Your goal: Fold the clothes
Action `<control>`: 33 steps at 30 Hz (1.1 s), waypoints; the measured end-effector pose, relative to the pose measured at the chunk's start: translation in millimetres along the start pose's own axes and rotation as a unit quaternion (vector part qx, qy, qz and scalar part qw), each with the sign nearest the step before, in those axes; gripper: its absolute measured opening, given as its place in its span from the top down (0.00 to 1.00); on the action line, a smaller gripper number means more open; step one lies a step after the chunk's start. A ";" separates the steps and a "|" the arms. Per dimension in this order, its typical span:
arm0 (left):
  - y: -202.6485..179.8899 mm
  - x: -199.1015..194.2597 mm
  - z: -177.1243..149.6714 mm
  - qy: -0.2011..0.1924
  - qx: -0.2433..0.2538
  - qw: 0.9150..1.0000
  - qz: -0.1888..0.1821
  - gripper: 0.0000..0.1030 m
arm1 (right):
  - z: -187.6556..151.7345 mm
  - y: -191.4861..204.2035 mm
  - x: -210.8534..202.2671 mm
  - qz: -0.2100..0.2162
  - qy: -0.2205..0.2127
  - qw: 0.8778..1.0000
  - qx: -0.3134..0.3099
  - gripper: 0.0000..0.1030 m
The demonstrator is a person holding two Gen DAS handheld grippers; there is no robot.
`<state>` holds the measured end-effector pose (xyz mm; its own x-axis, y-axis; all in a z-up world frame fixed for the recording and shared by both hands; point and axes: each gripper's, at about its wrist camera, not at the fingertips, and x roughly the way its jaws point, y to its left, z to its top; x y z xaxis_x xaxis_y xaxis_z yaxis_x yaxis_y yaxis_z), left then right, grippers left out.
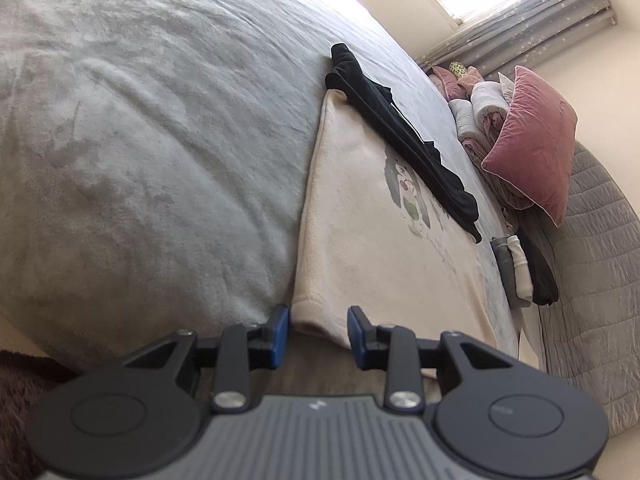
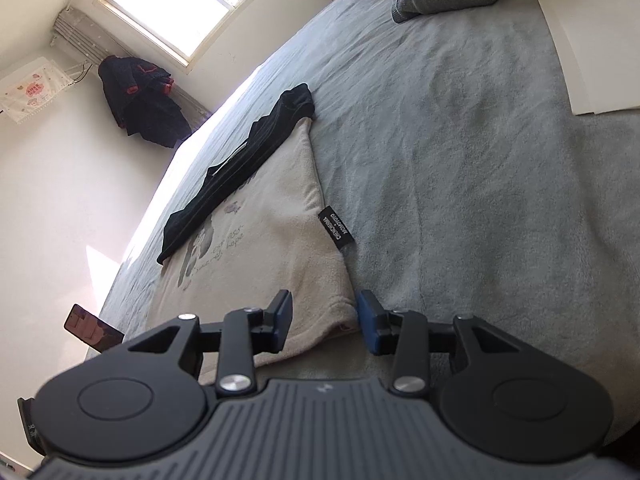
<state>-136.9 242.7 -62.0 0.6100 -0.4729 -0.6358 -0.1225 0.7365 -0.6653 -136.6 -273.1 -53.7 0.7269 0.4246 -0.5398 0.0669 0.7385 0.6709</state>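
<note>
Clearly soft, light and floppy, the cream top (image 1: pixel 372 248) lies flat on the bed (image 1: pixel 140 140), near corners between each hand-held gripper's parted jaws, left (image 1: pixel 318 336) and right (image 2: pixel 325 322), unpinched; grip there.

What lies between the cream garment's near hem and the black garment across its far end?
Only the cream garment's own printed surface; nothing else sits before the black garment, as the right wrist view shows.
</note>
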 end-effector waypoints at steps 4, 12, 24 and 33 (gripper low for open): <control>-2.1 2.5 0.6 0.014 0.010 1.000 -0.008 0.72 | 3.4 0.8 5.6 0.014 0.026 1.000 0.001 0.77; -0.5 5.9 5.6 0.053 0.006 0.998 -0.026 0.95 | 8.5 4.0 6.8 0.032 0.050 0.998 0.017 0.83; -1.2 16.7 46.3 0.035 -0.111 0.978 -0.175 0.96 | 57.4 11.5 19.6 0.104 0.069 0.987 0.098 0.83; -32.7 75.0 124.1 -0.026 -0.129 0.987 -0.094 0.96 | 130.8 24.9 83.3 0.064 0.047 0.992 0.095 0.83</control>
<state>10.0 243.2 -39.4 0.6795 -0.5589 -0.4753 -0.1940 0.4879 -0.8511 14.9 -287.8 -15.5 0.6720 0.5615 -0.4828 0.1118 0.5675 0.8157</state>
